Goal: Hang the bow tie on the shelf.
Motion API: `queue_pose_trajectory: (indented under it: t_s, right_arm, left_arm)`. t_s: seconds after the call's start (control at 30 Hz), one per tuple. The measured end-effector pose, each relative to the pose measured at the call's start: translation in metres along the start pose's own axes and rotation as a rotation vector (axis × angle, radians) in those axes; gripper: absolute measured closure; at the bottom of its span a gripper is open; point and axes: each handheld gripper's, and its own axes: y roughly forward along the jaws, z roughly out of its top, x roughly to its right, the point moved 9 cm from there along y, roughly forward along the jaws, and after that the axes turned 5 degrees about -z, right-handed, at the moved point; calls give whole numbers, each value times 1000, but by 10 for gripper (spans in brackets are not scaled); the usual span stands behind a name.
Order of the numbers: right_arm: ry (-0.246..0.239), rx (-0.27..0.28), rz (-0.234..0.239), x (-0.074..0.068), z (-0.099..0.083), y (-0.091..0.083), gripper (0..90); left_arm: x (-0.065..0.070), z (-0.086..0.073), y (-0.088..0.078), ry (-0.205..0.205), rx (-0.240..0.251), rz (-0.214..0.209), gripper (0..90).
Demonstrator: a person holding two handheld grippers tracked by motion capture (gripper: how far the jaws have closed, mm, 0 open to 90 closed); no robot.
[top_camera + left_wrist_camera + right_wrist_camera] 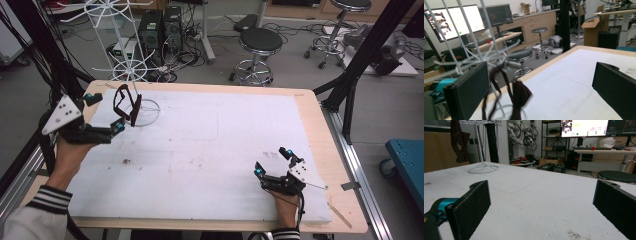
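Eyeglasses (pixel 126 104): dark pair hanging on the white wire rack (pixel 131 60), upper left of frame.
Left gripper (pixel 102 113): fingers released, just beside glasses.
Right gripper (pixel 272 162): fingers spread, idle on surface (pixel 210 145), lower right.

one dark strap (pixel 127 102), one wire rack (pixel 127 60), two stools (pixel 259 42)

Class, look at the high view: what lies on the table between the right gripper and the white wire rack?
Nothing: between the right gripper and the white wire rack there is bare white table.
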Motion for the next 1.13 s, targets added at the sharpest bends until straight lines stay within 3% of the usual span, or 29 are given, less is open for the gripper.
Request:
queue_pose_trajectory:
  t_s: [0.23, 0.6, 0.83, 0.93, 1.13]
  right_arm:
    - [2, -5, -4, -1, -1, 0, 6]
    - [-5, -3, -2, -1, 0, 0, 7]
    - [-12, -3, 0, -2, 0, 0, 6]
    - [-15, -4, 2, -2, -1, 0, 7]
    - [-16, -5, 2, -2, -1, 1, 6]
  left_arm:
    - [21, -54, -18, -37, -5, 4, 17]
    - [30, -106, -28, -110, 12, 31, 17]
    - [31, -122, -31, -121, 34, 45, 17]
    - [30, -121, -33, -127, 60, 57, 17]
    - [30, -122, -33, -127, 54, 64, 17]
